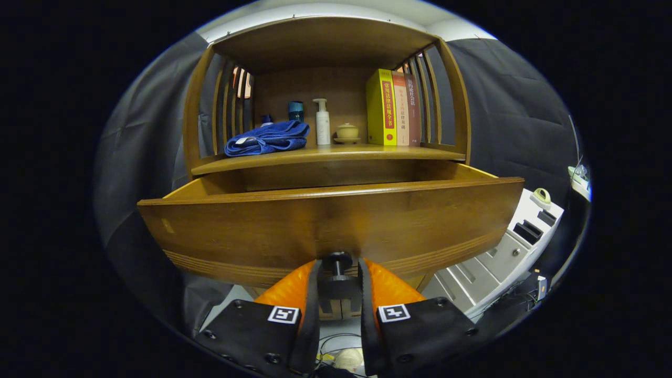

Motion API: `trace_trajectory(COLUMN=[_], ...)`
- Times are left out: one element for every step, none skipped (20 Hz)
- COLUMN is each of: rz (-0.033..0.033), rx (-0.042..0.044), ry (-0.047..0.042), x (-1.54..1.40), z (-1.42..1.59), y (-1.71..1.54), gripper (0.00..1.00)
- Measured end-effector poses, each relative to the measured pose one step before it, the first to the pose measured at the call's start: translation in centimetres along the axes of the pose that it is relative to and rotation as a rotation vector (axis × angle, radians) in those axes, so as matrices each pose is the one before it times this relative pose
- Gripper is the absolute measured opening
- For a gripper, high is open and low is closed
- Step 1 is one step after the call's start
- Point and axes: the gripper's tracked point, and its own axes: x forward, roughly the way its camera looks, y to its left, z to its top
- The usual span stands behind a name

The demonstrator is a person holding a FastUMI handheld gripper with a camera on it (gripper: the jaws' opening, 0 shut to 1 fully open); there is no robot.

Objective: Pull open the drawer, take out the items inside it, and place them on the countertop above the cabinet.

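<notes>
The gripper (338,270) pinches the knob (337,261) of the drawer (325,220), which stands pulled out; a blue towel (268,138) lies on the countertop (357,153) at 11 o'clock beyond it

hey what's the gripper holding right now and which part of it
The gripper is shut on the drawer knob, one finger on each side of its stem, under the front panel of the pulled-out drawer.

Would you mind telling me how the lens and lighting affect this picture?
Gripper view: fisheye distortion bows the drawer front and shelf; the dim drawer front carries a soft sheen; the books and towel stay sharp; the gripper at the knob looks oversized and slightly soft.
</notes>
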Motion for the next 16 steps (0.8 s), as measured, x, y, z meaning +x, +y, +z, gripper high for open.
trace_trajectory(rz=[-0.001,-0.00062,0.00055,0.00054,0.0001,0.00318,-0.00056,-0.00053,0.00449,-0.0022,-0.00212,0.00096,-0.00117,0.00062,-0.0013,-0.0018], rx=[-0.0008,0.00103,0.0002,-0.00301,-0.00332,0.00125,0.00164,-0.00206,-0.00064,-0.00071,0.00257,0.00257,0.00199,0.00006,-0.00108,0.00076], ry=[-0.00244,0.01004,0.0014,0.00416,0.00277,0.00091,0.00415,0.00135,0.00405,0.00046,-0.00308,-0.00139,-0.00319,0.00028,-0.00245,0.00236], x=[-0.389,-0.5,-0.438,-0.473,-0.369,-0.437,-0.239,-0.247,-0.319,-0.344,-0.271,-0.23,-0.25,-0.158,-0.134,-0.201], z=[0.014,-0.253,-0.094,-0.161,-0.123,-0.106,-0.126,-0.128,-0.161,-0.192,-0.12,-0.135,-0.058,-0.091,-0.026,-0.18], y=[-0.047,-0.051,-0.033,-0.092,-0.093,-0.016,-0.025,-0.046,0.115,0.077,0.027,0.031,-0.007,0.072,-0.039,0.028], gripper=[0.41,0.41,0.41,0.41,0.41,0.41,0.41,0.41,0.41,0.41,0.41,0.41,0.41,0.41,0.41,0.41])
